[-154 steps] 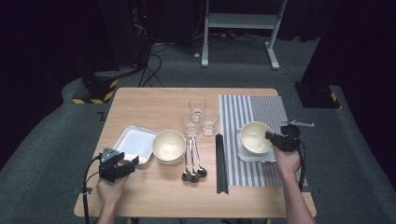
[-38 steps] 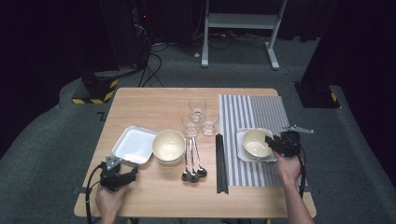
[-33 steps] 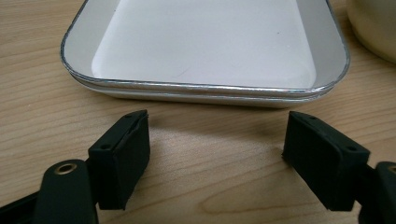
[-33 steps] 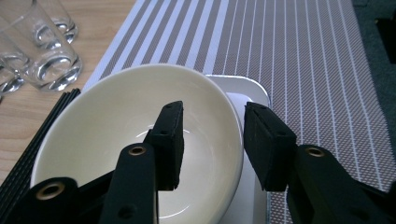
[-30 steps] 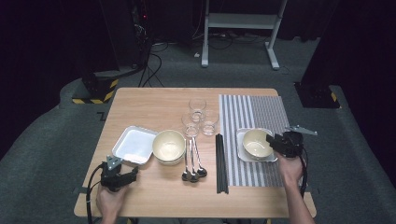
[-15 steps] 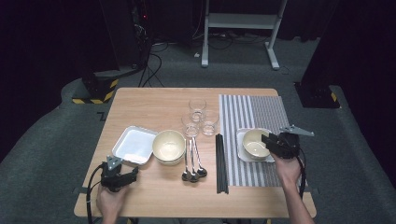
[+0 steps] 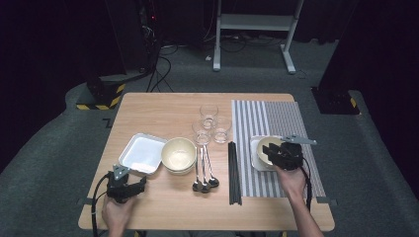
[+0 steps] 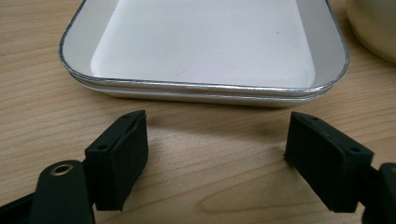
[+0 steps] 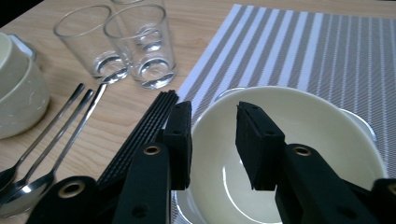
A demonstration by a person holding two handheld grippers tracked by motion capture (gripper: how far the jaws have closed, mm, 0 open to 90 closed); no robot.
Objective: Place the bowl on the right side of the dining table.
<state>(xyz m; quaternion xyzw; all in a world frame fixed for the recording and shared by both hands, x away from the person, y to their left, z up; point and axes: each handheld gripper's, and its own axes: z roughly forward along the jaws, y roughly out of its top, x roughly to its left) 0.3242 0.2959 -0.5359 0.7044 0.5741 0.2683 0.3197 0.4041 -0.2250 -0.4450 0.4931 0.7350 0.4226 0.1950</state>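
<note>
Since the earlier frames my right tongs [image 7: 272,148] have slid a little to the left over the bowl [image 7: 264,148], and their jaws have just been closing. They are not fully closed: in the right gripper view the left jaw stands outside the bowl's near left rim and the right jaw inside, so the rim [image 9: 198,122] is between them. I cannot tell if the pads already press on it.

My bowl sits on a white plate [image 7: 254,157], on the striped mat [image 7: 269,116] at the right of the bench [image 7: 163,106]. My left tongs [image 7: 143,181] rest at the near left, open wide and holding nothing, with the white tray [image 8: 205,51] just beyond their tips.

From here I judge several risks. A grip on one thin, smooth wall of the bowl can slip, or the bowl can tilt when I lift, because all the weight hangs from one side. If the outer jaw goes too low, it may catch the plate and drag it. The chopsticks [image 9: 140,135] lie just beside that jaw, so a careless move to the left may push them into the spoons [image 9: 51,140]. Beyond them, the glasses [image 9: 140,44] could also tip.
</note>
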